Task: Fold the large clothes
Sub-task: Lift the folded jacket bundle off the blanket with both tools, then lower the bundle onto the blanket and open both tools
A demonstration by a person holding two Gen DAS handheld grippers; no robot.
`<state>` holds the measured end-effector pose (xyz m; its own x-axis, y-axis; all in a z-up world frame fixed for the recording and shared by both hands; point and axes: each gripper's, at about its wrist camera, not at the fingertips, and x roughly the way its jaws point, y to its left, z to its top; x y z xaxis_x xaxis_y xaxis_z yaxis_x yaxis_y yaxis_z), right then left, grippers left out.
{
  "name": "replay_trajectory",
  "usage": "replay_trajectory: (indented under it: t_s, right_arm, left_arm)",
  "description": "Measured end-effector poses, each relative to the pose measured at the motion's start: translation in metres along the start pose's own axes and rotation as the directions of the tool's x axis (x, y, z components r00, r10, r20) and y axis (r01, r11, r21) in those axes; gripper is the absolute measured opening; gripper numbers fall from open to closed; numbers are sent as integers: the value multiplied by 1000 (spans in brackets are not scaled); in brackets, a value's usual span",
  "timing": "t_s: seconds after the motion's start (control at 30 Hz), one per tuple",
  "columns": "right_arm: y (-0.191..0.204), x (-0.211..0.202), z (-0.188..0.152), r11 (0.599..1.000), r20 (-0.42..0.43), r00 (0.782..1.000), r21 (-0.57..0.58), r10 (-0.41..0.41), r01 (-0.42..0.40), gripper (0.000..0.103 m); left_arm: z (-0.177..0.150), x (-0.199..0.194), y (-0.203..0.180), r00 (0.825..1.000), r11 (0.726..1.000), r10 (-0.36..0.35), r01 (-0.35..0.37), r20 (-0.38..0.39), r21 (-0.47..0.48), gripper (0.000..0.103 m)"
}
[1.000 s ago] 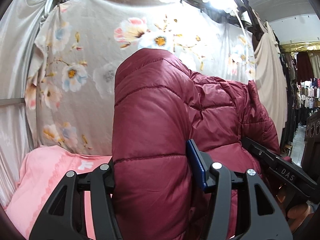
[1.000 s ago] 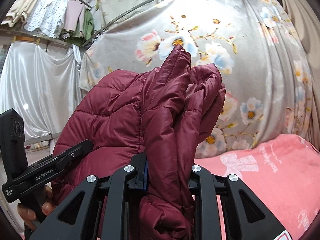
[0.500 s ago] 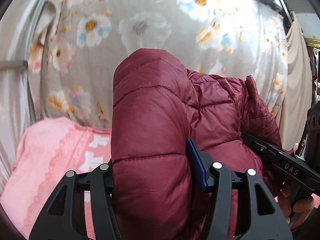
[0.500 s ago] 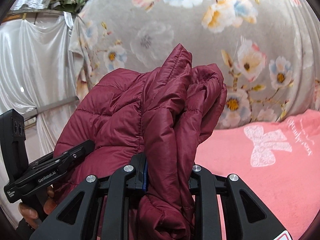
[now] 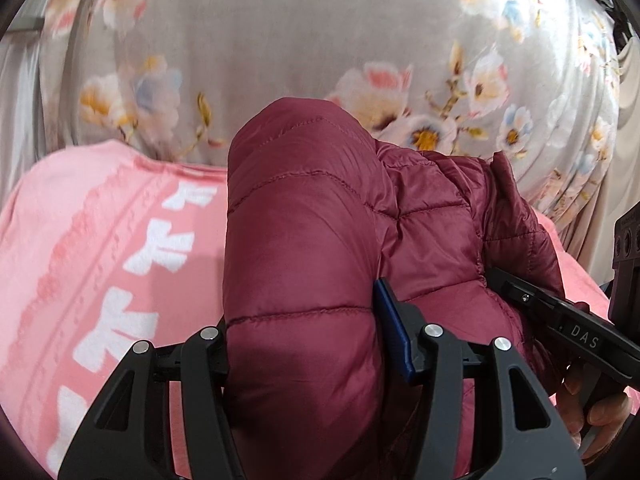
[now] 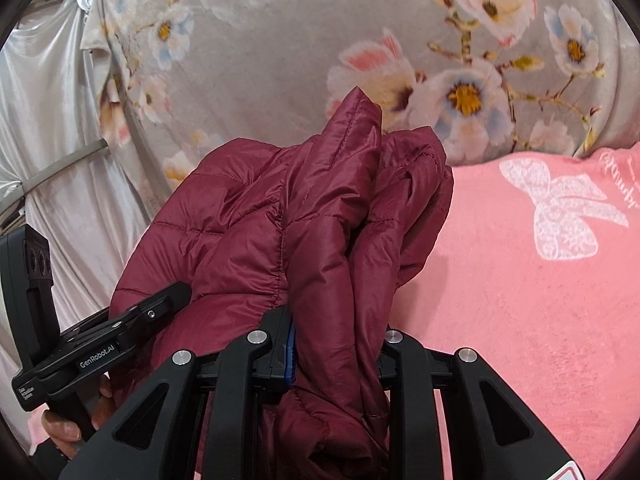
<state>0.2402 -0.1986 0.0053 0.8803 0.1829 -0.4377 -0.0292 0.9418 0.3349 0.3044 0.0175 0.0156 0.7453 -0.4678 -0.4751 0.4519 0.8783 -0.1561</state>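
A grey curtain printed with pale flowers (image 5: 280,40) hangs behind a pink plush blanket (image 5: 80,240) patterned with white bows, the setting for a two-handed hold on a maroon quilted puffer jacket (image 5: 304,248).

The left gripper (image 5: 304,344) has its black fingers spread fairly wide around a thick, rounded roll of the padded jacket, the blue pad of one finger (image 5: 394,336) pressing into the glossy fabric.

The right gripper (image 6: 340,340) is clamped narrower on a bunched, folded edge of the same jacket (image 6: 320,240), which rises to a peak between its fingers (image 6: 256,344).

The garment is held up above the blanket, stretched between the two tools, its stitched panels creased and puffy. Each camera catches the other black handheld device and the fingertips gripping it. At far left of the right wrist view, silvery satin drapery (image 6: 44,140) falls in folds beside the flowered cloth.
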Motion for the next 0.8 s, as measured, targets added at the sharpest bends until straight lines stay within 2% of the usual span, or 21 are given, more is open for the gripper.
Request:
replay_trajectory:
  t_s: [0.33,0.6,0.8]
  right_arm:
    - [-21,47,-27,999,-103,994,21,-45,47,22]
    - [-29,56,-34,997,-129,990,47,-59,66,33]
    - [-29,49,-34,994,-142,986,51,-89,97,38]
  left_arm:
    - [-28,53,15,993,1000,13,-15,-120,-17,53]
    - [-36,62,17,991,999,40,-40,-127,-1,59]
    - [-34,61,15,987,998,68,-69,-145,-1,64]
